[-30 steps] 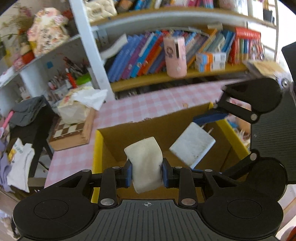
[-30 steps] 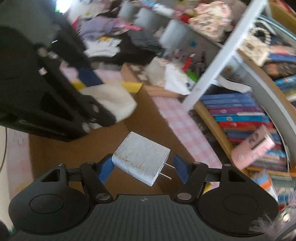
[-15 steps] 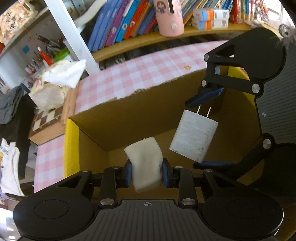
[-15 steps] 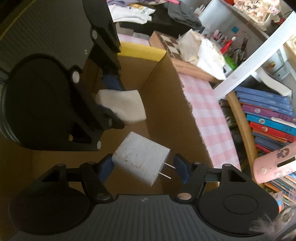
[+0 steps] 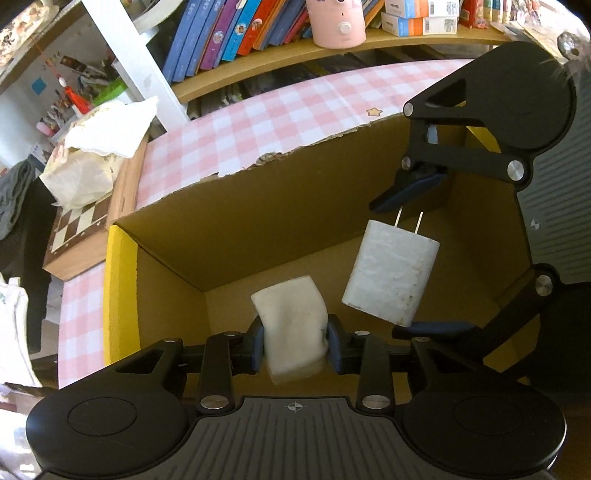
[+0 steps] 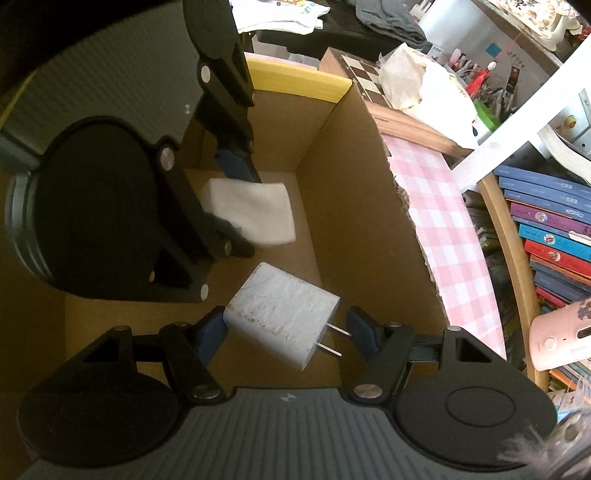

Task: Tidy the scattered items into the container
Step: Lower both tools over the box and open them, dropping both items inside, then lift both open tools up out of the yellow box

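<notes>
Pink-checked table (image 5: 288, 122), open brown cardboard box (image 5: 258, 206): a white foam block (image 5: 291, 325) is being released by the opening left claw (image 5: 295, 341); a white plug charger (image 6: 280, 321) is gripped endwise by the right claw (image 6: 286, 334) and might slip askew.

- The box (image 5: 280, 218) is seen in brown cardboard, with a yellow rim strip (image 5: 120, 291) along one side.
- The surface (image 5: 280, 122) is covered in a pink-and-white check, marked with a small yellow star (image 5: 373, 111).
- The pad (image 5: 293, 328) is shown in off-white.
- The charger (image 5: 391, 275) is white with brownish speckles, and its prongs are silver.
- The left gripper (image 5: 295, 345) and right gripper (image 6: 286, 334) are made in black, with dark blue fingertips (image 6: 364, 334).
- The chessboard (image 5: 79, 225) is patterned in brown and cream squares.
- The humidifier (image 5: 338, 22) is coloured pale pink.
- The shelf (image 5: 295, 51) is finished in yellowish wood.
</notes>
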Demonstrator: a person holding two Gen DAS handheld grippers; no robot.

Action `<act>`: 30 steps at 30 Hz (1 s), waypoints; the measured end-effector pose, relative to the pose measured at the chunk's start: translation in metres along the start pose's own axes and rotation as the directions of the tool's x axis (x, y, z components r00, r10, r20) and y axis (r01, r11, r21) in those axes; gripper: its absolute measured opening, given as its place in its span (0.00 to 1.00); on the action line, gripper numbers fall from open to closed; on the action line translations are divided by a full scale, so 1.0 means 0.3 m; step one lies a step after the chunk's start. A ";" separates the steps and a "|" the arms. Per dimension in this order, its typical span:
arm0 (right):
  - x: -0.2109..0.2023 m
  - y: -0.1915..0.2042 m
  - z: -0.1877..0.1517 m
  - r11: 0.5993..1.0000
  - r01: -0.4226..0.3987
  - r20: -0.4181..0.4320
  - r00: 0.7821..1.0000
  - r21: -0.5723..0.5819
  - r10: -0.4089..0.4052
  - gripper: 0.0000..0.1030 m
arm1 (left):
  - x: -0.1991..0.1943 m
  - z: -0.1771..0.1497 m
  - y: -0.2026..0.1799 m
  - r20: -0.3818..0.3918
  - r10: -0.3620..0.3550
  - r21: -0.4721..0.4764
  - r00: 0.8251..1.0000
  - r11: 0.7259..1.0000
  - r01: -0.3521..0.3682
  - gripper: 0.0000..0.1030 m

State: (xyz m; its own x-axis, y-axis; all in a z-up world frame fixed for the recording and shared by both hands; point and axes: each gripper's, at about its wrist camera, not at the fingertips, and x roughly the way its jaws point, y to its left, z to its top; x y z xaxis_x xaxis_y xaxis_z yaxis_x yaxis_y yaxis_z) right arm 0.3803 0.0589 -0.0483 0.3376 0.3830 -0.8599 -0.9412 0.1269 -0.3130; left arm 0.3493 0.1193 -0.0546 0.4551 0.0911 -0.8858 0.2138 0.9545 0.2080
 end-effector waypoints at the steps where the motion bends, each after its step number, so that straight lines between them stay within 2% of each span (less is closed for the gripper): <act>1: -0.001 -0.002 -0.001 1.000 -0.003 0.002 1.000 0.000 0.003 0.67 | 0.000 -0.001 -0.001 -0.002 -0.006 0.001 1.000 1.000 0.006 0.35; 3: -0.003 -0.004 -0.001 1.000 -0.005 0.008 1.000 0.005 0.005 0.66 | 0.000 -0.003 -0.004 -0.006 -0.013 0.002 1.000 1.000 0.013 0.35; 7: -0.011 -0.008 0.001 1.000 -0.008 0.023 1.000 0.014 0.007 0.73 | -0.011 -0.007 -0.006 0.011 -0.002 0.004 1.000 1.000 0.002 0.40; 9: -0.014 -0.013 0.002 1.000 -0.009 0.030 1.000 0.021 0.008 0.80 | -0.019 -0.007 -0.008 0.024 0.005 -0.001 1.000 1.000 -0.005 0.51; 12: -0.019 -0.019 0.004 1.000 0.017 0.042 0.999 0.017 -0.018 0.82 | -0.038 -0.006 -0.005 0.047 0.029 -0.005 0.998 1.000 -0.029 0.60; 18: -0.119 -0.048 -0.015 0.994 0.056 0.114 0.991 0.090 -0.066 0.82 | -0.136 -0.024 0.018 0.129 0.059 -0.033 0.990 0.998 -0.055 0.69; 24: -0.260 -0.056 -0.039 0.970 0.093 0.200 0.970 0.224 -0.139 0.82 | -0.272 -0.067 -0.001 0.237 0.105 -0.037 0.966 0.994 -0.099 0.74; 30: -0.392 0.027 -0.065 0.931 0.134 0.252 0.941 0.339 -0.227 0.83 | -0.421 -0.143 -0.025 0.330 0.157 -0.090 0.931 0.987 -0.135 0.75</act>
State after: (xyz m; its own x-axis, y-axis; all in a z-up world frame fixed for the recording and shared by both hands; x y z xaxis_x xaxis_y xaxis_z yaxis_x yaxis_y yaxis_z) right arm 0.3333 -0.0029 0.0424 0.5284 0.5624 -0.6360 -0.8351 0.4792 -0.2701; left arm 0.2531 0.1127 0.0380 0.7426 0.1413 -0.6546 0.0720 0.9550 0.2879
